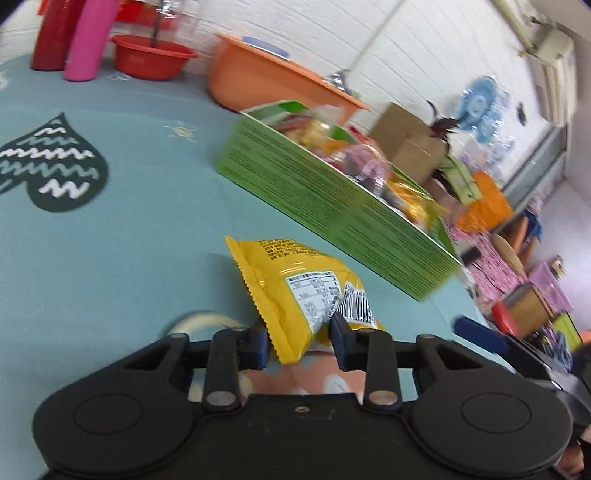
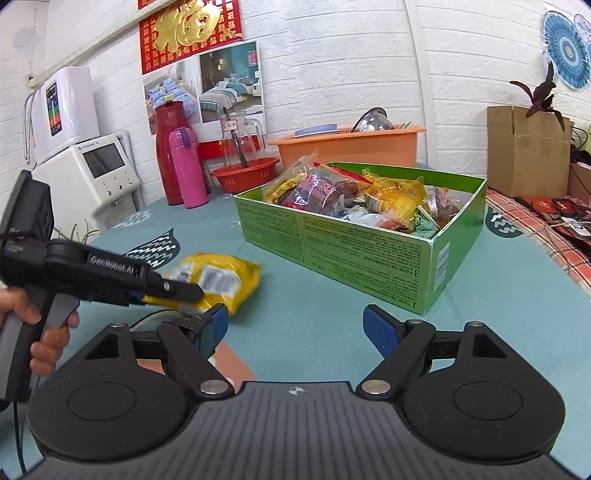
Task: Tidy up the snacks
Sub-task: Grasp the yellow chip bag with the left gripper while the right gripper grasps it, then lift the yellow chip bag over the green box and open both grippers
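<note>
Gripping the yellow snack bag (image 1: 295, 291) by its near end, the left gripper (image 1: 299, 341) has its blue-padded fingers (image 1: 258, 345) pinched on the crimped edge and barcode corner; in the right wrist view the bag (image 2: 218, 277) lies at the left of the teal tablecloth (image 2: 314, 325), whether lifted or resting cannot be told. To do this step well — judging from the layout — the bag should be raised clear of the cloth, carried right and far over the near wall of the green box (image 2: 369, 251), and let go only once above the snacks (image 2: 354, 195) heaped inside, since a thin pinch on a slippery film may slide; a low carry would snag the box wall. The right gripper (image 2: 295, 328) hangs spread wide and empty near the box's near corner, well placed to steady it.

Writing: "GenRobot.AI" reads along the left gripper's body in the right wrist view; the bag shows a white nutrition table and barcode, its print too small to read; the box wall bears numerals 1, 2 and 3 beside dense text — illegible; the red hanging (image 2: 190, 31) on the far wall carries a gold "福".
</note>
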`<state>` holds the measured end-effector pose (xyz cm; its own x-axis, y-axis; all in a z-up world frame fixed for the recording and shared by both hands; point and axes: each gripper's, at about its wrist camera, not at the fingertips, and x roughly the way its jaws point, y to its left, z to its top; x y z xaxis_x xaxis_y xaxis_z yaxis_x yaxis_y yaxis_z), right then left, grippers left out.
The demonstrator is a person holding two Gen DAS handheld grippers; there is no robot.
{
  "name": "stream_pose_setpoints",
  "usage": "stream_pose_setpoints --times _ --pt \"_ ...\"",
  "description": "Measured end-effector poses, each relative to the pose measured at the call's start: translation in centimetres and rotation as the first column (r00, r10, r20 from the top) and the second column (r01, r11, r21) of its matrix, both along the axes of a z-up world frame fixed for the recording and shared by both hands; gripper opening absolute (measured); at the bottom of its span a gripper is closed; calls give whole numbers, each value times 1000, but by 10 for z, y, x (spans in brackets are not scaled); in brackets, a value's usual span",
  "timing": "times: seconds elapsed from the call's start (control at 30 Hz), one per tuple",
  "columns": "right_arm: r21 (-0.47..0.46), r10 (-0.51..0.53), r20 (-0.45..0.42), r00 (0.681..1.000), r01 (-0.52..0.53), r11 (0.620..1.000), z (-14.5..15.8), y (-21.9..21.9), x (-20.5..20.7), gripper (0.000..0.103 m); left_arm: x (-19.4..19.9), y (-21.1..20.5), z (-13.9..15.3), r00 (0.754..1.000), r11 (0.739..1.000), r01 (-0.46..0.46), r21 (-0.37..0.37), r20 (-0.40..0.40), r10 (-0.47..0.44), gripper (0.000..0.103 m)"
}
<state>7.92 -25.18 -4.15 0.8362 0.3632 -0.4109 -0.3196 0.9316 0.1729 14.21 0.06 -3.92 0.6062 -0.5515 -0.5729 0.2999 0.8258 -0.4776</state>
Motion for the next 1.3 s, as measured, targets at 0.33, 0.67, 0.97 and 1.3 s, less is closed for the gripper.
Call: stream_pose_setpoints --times 0.33,0.67,0.97,1.3 --pt "54 74 -71 995 -70 996 -11 5 2 103 -7 10 10 999 996 -51 -68 6 51 103" --pt "90 143 -134 980 -132 987 -16 24 24 103 15 11 5 998 993 -52 -110 -36 48 103" --pt "89 165 -156 974 -152 984 -21 33 33 85 17 16 -2 999 992 -19 -122 -50 13 94" --pt "78 174 -150 973 -164 983 -19 35 32 30 9 16 0 1000 994 -10 -113 -23 8 70"
